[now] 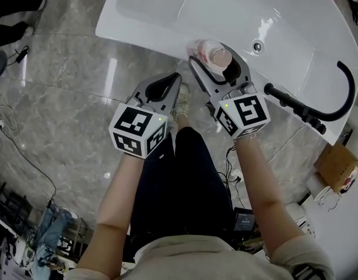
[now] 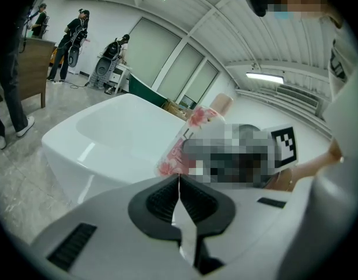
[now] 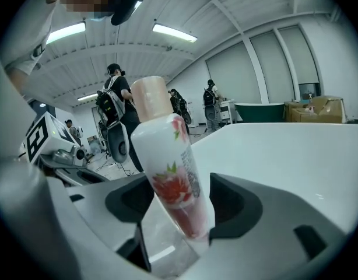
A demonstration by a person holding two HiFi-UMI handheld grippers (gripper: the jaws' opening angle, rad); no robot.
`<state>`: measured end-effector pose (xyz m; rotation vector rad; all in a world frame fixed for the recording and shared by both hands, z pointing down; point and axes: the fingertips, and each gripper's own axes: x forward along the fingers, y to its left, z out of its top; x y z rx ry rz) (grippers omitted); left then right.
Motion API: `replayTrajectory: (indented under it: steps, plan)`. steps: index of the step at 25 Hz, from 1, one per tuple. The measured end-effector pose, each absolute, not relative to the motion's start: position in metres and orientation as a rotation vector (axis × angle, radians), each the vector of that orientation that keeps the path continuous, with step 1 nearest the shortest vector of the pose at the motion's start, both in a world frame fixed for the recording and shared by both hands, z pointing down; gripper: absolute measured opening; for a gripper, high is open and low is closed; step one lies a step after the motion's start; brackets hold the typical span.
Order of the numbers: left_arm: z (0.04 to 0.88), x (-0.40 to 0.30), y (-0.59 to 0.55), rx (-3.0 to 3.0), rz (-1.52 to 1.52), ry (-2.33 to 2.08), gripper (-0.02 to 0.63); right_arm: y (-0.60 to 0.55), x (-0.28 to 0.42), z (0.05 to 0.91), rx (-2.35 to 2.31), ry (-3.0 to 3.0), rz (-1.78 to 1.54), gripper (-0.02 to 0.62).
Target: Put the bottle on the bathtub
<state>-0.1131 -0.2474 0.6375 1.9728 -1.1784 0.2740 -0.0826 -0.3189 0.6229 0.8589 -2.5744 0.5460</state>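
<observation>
Head view: the right gripper [image 1: 210, 53] pinches the bottle [image 1: 218, 56] between its jaws, pink cap up, right over the near rim of the white bathtub [image 1: 284, 16]. The left gripper [image 1: 176, 77] sits just beside it, over the floor, with its jaws pressed together.

Left gripper view: the left gripper [image 2: 179, 182] has its pads meeting and nothing between them. The bottle [image 2: 193, 127] is ahead and a little to the right, against the bathtub [image 2: 109, 133].

Right gripper view: the bottle [image 3: 167, 156] stands tilted between the jaws of the right gripper [image 3: 179, 206], which clasp its lower part. The bathtub [image 3: 295, 150] lies ahead to the right.
</observation>
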Motion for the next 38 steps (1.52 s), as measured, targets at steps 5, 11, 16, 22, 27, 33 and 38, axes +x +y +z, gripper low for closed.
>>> replayTrajectory:
  steps: [5,11,16,22,27,33,38]
  plan:
    - [0.626,-0.115,-0.236,1.968,0.281,-1.183,0.009,-0.309,-0.068,0.612,0.936,-2.579,0.633,0.278]
    - [0.608,-0.103,-0.23,2.007,0.299,-1.159,0.009,-0.294,-0.043,0.595,1.033,-2.575,0.706,0.227]
    - [0.587,-0.079,-0.223,2.008,0.323,-1.121,0.009,-0.267,-0.029,0.567,0.959,-2.608,0.749,0.203]
    - [0.553,-0.053,-0.221,2.06,0.313,-1.075,0.009,-0.248,0.001,0.54,0.948,-2.613,0.935,0.0]
    - [0.532,-0.044,-0.22,2.077,0.345,-1.098,0.009,-0.243,0.025,0.501,0.99,-2.701,1.068,0.0]
    - [0.491,-0.04,-0.224,2.137,0.352,-1.136,0.009,-0.242,0.032,0.461,1.057,-2.668,1.016,0.0]
    - [0.471,-0.031,-0.221,2.135,0.459,-1.169,0.009,-0.239,0.024,0.424,1.019,-2.734,0.991,0.0]
